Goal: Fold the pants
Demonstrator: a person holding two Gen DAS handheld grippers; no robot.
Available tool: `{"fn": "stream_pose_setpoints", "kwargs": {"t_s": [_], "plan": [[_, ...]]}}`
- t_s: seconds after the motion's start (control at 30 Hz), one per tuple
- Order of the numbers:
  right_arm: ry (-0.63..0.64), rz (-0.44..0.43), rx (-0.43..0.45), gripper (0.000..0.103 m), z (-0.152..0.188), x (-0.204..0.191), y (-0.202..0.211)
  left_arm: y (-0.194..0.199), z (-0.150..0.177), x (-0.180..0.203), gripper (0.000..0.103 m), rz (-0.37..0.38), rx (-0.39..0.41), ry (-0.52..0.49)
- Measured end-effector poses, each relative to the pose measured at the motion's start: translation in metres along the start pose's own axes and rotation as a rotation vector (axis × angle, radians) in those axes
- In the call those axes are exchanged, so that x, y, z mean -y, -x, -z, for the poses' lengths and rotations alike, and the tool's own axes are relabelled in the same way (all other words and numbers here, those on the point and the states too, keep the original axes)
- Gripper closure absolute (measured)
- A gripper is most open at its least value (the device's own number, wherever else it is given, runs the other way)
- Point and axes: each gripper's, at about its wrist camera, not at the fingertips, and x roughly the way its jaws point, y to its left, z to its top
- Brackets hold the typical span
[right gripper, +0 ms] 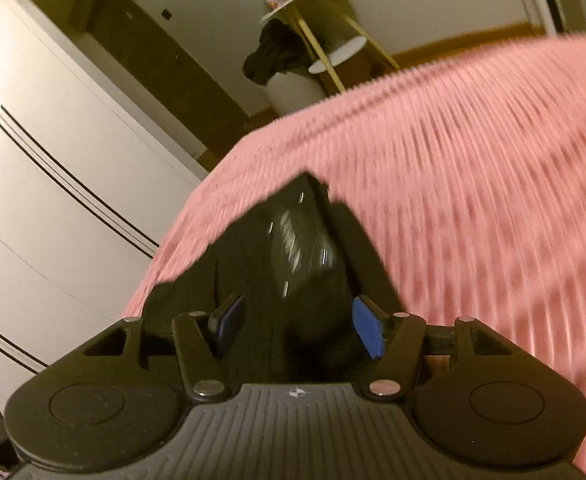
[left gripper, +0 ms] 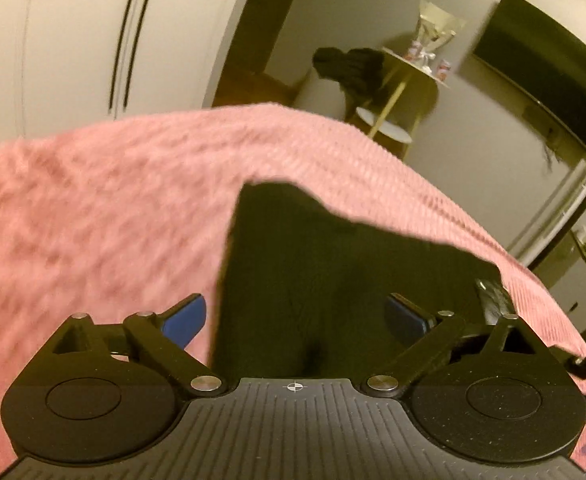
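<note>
Black pants point(left gripper: 333, 272) lie on a pink ribbed bedspread point(left gripper: 93, 208). In the left wrist view my left gripper point(left gripper: 295, 318) is open, its blue pads point(left gripper: 185, 320) wide apart just over the near edge of the pants. In the right wrist view the pants point(right gripper: 293, 280) show as a dark heap with a shiny patch on the bedspread point(right gripper: 473, 200). My right gripper point(right gripper: 297, 330) is open over their near end, blue pads point(right gripper: 367, 332) apart. Both views are blurred by motion.
White wardrobe doors point(left gripper: 73, 40) stand beyond the bed. A small side table point(left gripper: 409, 64) with a bouquet stands by the far wall, next to a white hamper with dark clothes point(right gripper: 273, 56). A wall TV point(left gripper: 545, 80) hangs at the right.
</note>
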Motion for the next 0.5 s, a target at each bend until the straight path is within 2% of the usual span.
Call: {"fn": "stream_pose_setpoints", "kwargs": {"t_s": [0.07, 0.17, 0.27, 0.37, 0.5], "plan": [[-0.069, 0.007, -0.014, 0.048, 0.019, 0.014, -0.001, 0.008, 0.023, 0.002, 0.004, -0.013, 0.003, 0.029], [-0.172, -0.026, -0.039, 0.053, 0.027, 0.027, -0.009, 0.014, 0.047, 0.000, 0.004, 0.029, -0.022, 0.070], [-0.207, -0.048, -0.003, 0.052, 0.022, 0.029, -0.018, 0.019, 0.046, -0.004, 0.004, 0.061, -0.031, 0.093], [-0.291, -0.038, -0.008, 0.053, 0.021, 0.035, -0.031, 0.025, 0.047, -0.019, 0.004, 0.145, -0.038, 0.211], [-0.367, -0.066, 0.017, 0.048, 0.030, 0.038, -0.041, 0.025, 0.053, -0.024, 0.004, 0.164, -0.063, 0.246]]}}
